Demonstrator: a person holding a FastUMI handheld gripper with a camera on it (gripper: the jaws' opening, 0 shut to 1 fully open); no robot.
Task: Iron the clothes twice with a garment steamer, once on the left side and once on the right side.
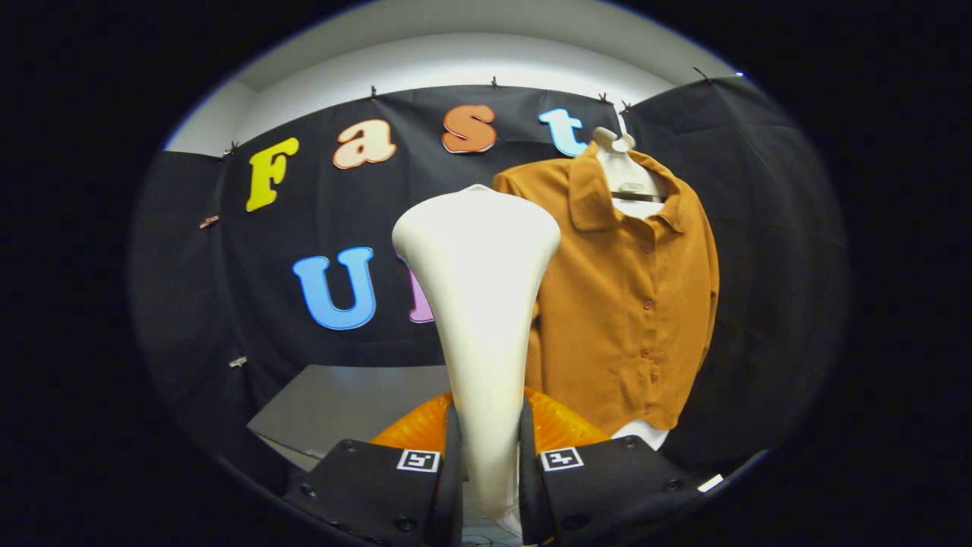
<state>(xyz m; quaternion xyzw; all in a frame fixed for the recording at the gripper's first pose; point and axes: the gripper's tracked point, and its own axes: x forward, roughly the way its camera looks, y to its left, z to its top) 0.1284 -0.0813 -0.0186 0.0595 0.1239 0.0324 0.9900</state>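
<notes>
A white garment steamer stands upright between my fingers, its wide head at the top and its narrow handle pinched low down. My gripper is shut on that handle. Beyond the steamer and to its right hangs a mustard-brown button shirt on a white mannequin form with a hanger. The steamer head hides the shirt's left sleeve edge. The head is apart from the cloth, on the shirt's left side.
A grey table top lies below and left of the steamer. An orange rounded thing sits just behind the fingers at the steamer's base. Black cloth walls close the booth on all sides.
</notes>
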